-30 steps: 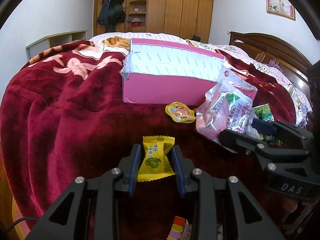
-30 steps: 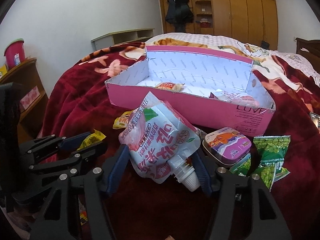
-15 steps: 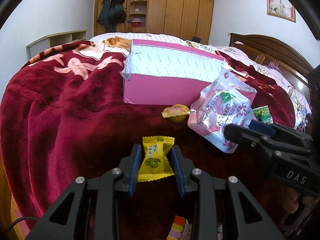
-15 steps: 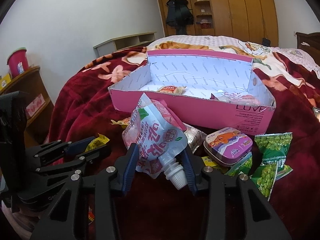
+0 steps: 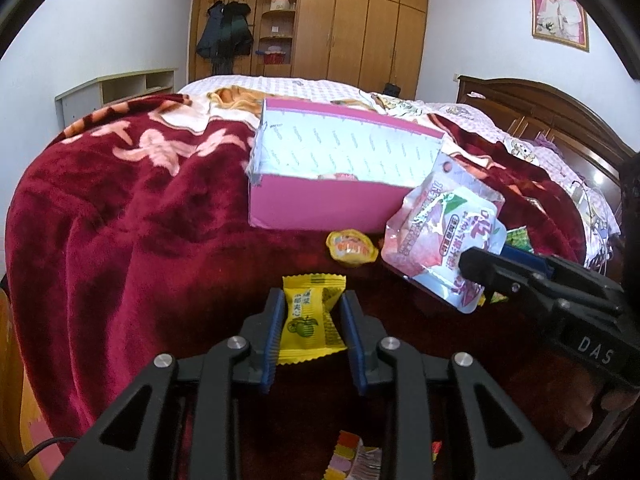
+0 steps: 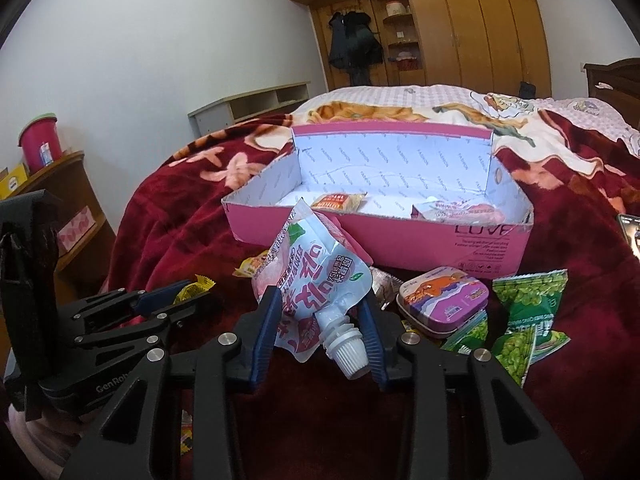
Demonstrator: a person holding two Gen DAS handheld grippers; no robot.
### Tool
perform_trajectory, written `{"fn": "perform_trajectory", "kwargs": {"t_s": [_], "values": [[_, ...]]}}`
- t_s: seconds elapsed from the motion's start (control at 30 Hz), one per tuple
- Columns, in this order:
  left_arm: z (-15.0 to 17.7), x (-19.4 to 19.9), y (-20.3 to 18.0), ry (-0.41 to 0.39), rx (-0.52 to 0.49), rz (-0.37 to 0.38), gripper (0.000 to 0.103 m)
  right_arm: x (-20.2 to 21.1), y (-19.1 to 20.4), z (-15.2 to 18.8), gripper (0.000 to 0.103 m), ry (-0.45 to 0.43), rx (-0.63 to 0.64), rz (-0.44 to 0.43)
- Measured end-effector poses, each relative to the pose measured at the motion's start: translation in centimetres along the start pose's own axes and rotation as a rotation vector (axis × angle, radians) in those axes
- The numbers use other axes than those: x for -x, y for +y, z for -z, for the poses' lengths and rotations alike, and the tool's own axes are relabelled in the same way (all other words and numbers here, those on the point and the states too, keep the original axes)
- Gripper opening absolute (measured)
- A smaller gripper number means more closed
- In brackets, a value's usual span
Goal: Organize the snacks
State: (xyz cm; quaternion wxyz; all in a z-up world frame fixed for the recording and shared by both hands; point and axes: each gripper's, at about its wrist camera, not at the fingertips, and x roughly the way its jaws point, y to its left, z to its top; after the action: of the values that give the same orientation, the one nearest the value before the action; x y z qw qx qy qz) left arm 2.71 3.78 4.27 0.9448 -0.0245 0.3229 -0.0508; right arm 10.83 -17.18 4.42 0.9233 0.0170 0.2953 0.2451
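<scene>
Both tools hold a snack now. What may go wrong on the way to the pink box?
The right tool pinches the spouted pouch low, near its cap, so the floppy body may swing or slip. The left tool grips the yellow candy only by its wrapper. The pink box stands on soft blanket and may shift.

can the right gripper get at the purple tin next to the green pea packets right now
Probably not yet. The right gripper is shut on the pink spouted pouch, so its jaws are occupied. The purple tin lies uncovered just beside it on the blanket; once the pouch is dropped, the way looks free.
</scene>
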Motion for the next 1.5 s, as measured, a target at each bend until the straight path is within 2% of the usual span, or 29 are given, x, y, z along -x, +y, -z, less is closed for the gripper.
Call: {"fn": "perform_trajectory", "kwargs": {"t_s": [0.3,0.33,0.37,0.57,0.73,0.8,0.87,0.97,1.07,1.3,1.37,1.5], "values": [[-1.5,0.8,-0.7,-0.037,-0.027,-0.011,0.03,1.5,-0.6,-0.8,0.038,-0.057,-0.014,0.014],[-1.7,0.9,-0.8,-0.043,-0.03,-0.011,0.03,1.7,-0.7,-1.0,0.029,-0.062,-0.015,0.018],[-1.9,1.0,-0.9,-0.047,-0.034,-0.011,0.03,1.8,-0.9,-1.0,0.028,-0.065,-0.018,0.023],[-2.9,0.9,-1.3,-0.067,-0.046,-0.006,0.03,1.7,-1.9,-1.5,0.027,-0.067,-0.046,0.028],[-2.9,0.6,-1.1,-0.059,-0.034,-0.003,0.03,1.5,-1.9,-1.2,0.028,-0.037,-0.017,0.018],[-2.8,0.6,-0.8,-0.054,-0.025,-0.006,0.03,1.2,-1.7,-1.1,0.033,-0.023,-0.011,0.005],[-2.7,0.5,-0.4,-0.048,-0.011,-0.005,0.03,0.9,-1.3,-0.9,0.051,-0.014,0.001,0.004],[-2.5,0.6,0.0,-0.044,0.0,-0.006,0.03,0.5,-0.6,-0.7,0.067,-0.009,0.031,0.016],[-2.3,0.6,0.3,-0.041,0.011,-0.009,0.03,0.1,0.2,-0.5,0.074,0.001,0.07,0.033],[-2.0,0.3,0.8,-0.03,0.023,-0.005,0.03,-1.9,1.2,-0.4,0.075,0.056,0.134,0.032],[-1.9,0.2,0.9,-0.028,0.025,-0.004,0.03,-2.6,1.5,-0.2,0.079,0.075,0.152,0.037],[-1.7,0.1,1.0,-0.024,0.03,-0.003,0.03,-3.2,1.9,0.0,0.08,0.082,0.179,0.05]]}}
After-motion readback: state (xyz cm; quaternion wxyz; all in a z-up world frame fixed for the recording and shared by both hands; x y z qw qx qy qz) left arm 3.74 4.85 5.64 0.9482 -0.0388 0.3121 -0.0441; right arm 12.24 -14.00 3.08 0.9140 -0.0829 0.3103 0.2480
